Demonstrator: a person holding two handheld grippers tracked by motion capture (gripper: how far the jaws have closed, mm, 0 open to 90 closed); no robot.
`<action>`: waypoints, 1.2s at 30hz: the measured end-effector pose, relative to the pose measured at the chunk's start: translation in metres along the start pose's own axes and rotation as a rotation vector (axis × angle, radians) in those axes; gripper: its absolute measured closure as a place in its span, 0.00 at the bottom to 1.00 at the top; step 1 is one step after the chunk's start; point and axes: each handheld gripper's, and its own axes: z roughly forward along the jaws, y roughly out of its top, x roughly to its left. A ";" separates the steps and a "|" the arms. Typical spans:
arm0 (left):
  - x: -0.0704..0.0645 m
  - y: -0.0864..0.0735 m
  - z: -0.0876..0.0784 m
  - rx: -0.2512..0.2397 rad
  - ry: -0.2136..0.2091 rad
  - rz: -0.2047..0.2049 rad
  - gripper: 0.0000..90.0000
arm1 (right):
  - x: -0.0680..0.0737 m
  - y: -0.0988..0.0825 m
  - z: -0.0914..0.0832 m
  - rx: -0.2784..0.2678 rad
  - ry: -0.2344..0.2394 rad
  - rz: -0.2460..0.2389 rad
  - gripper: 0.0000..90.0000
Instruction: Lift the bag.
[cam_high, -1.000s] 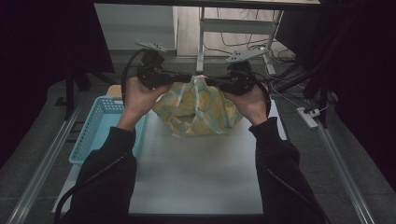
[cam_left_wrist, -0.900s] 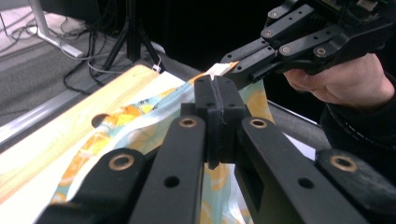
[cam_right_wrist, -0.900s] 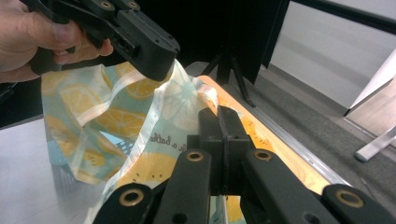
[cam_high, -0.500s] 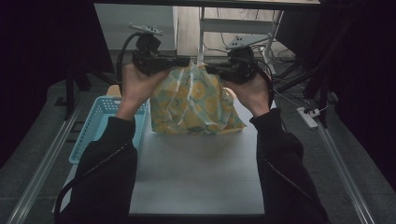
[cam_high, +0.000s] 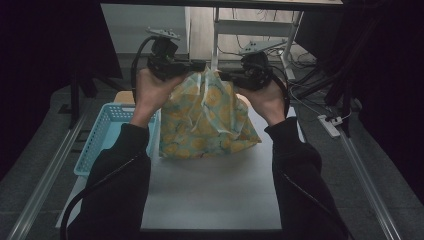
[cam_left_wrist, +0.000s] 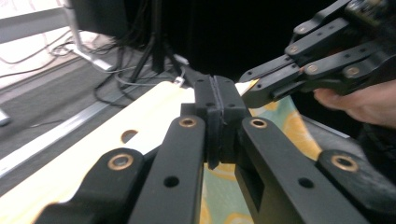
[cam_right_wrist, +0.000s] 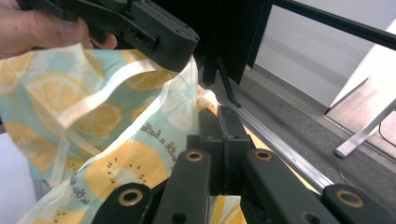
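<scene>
The left tool (cam_high: 197, 66) and the right tool (cam_high: 226, 76) each pinch the top edge of the lemon-print cloth bag (cam_high: 205, 120), jaws pressed together on the fabric. The bag hangs below and between them, its bottom resting on the counter (cam_high: 210, 195), just beside the blue basket (cam_high: 102, 140). The grips look thin: a tug apart could pull the hem free and drop one side. The bag's long axis runs upright, mouth pointing up toward the tools.

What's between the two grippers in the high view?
The pinched top edge of the lemon-print bag spans from the left gripper to the right gripper, both shut on it; high view.
</scene>
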 end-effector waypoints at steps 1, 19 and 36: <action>0.001 -0.001 0.001 0.001 0.002 0.000 1.00 | -0.001 -0.001 0.001 0.007 -0.002 0.002 1.00; 0.008 -0.012 0.004 -0.005 0.027 0.005 0.79 | -0.006 -0.014 0.005 -0.006 -0.011 0.038 0.80; 0.022 -0.026 -0.012 0.000 0.082 0.016 0.27 | -0.014 -0.025 0.004 -0.009 -0.035 0.070 0.55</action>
